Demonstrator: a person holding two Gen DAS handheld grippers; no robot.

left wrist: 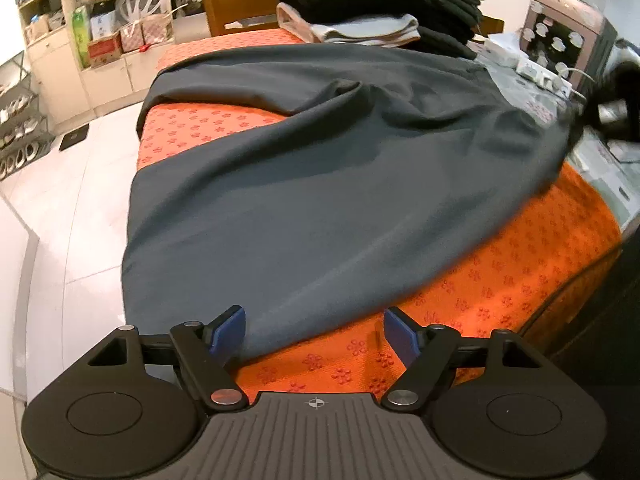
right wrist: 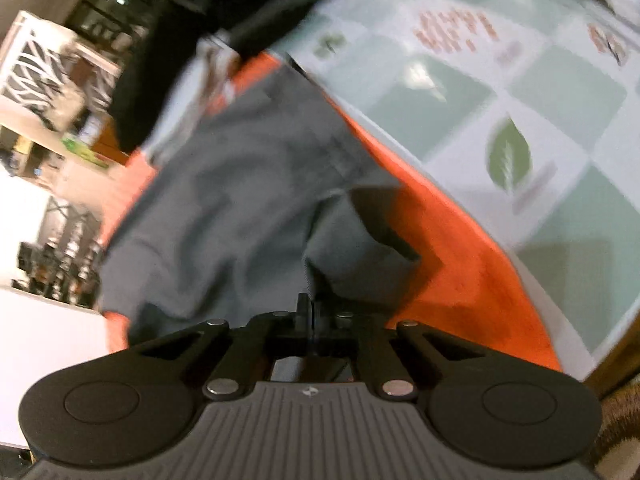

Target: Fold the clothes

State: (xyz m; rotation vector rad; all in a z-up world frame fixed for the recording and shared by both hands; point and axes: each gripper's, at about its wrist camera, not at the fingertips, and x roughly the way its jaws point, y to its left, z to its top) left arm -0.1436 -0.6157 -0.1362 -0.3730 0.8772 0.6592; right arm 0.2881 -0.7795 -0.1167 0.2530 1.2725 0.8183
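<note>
Right tongs (right wrist: 311,316) pinching grey garment (left wrist: 320,184), lengthwise away

dark grey garment (left wrist: 320,184), spread rumpled on orange mat (left wrist: 500,280)

An orange flower-patterned mat (left wrist: 500,276) covers the table. A dark grey garment (left wrist: 320,184) lies spread across it, draping over the left edge. At the far edge sit folded clothes (left wrist: 360,12). A leaf-printed tablecloth (right wrist: 520,120) borders the mat's right edge.
</note>
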